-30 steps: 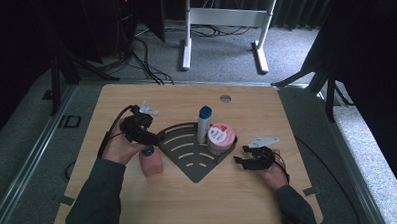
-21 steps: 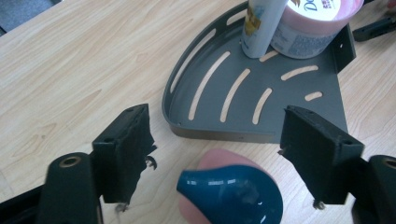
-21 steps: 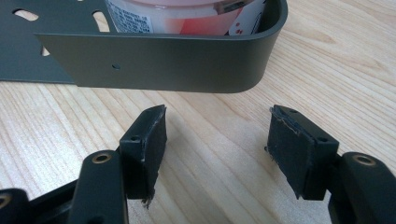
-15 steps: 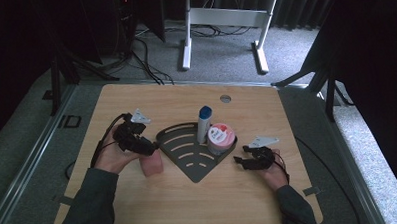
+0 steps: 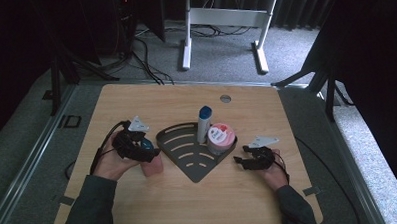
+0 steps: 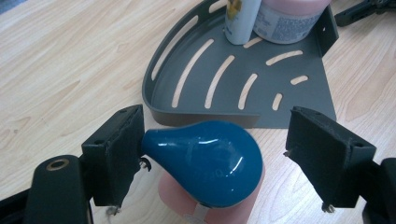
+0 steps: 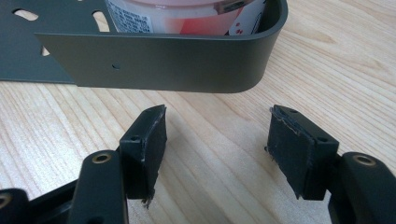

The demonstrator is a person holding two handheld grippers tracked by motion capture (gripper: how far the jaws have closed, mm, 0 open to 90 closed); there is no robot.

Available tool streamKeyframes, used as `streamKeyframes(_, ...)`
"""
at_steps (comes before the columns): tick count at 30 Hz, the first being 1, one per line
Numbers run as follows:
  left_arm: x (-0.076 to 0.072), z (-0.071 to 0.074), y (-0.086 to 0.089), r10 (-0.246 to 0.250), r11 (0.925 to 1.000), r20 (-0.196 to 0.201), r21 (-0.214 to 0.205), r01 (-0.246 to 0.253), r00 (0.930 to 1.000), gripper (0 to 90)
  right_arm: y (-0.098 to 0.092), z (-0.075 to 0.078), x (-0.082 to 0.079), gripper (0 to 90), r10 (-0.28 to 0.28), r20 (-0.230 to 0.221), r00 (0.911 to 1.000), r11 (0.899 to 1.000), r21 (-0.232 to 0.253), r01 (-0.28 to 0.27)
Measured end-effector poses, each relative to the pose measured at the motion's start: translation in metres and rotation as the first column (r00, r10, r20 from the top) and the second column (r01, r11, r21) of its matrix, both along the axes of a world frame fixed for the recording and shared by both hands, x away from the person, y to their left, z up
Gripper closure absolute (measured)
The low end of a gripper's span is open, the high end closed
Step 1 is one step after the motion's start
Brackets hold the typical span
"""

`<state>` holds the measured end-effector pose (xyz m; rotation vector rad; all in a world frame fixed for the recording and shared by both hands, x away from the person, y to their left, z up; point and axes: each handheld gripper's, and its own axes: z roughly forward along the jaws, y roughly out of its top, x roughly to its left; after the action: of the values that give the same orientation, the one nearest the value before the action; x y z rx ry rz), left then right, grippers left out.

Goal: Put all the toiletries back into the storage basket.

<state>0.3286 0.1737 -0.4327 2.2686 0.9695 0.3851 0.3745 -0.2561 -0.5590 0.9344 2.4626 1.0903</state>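
Since a second ago we have drawn our left gripper (image 6: pixel 212 154) back leftward, its jaws now wide around the blue cap (image 6: pixel 205 161) of the pink bottle (image 5: pixel 152 166) beside the corner shelf (image 5: pixel 188 167), while our right gripper (image 7: pixel 219 149) rests open, empty, near the shelf's wall.

Left tool (image 5: pixel 149 152) and right tool (image 5: pixel 240 162) — jaws apart, hands low.

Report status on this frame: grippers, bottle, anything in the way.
Left hand-held gripper open, jaws either side of the blue cap on the pink bottle. Right hand-held gripper open, empty, facing the dark corner tray. Tray beside the bottle.
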Motion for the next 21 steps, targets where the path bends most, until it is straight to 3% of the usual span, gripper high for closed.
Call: streamKeyframes(21, 0.004, -0.019, 0.004, -0.006, 0.9999, -0.035, -0.015, 0.006, 0.9994, 21.5, 0.0, 0.0, 0.0, 37.3, 0.0, 0.001, 1.0, 1.0, 0.0, 0.0)
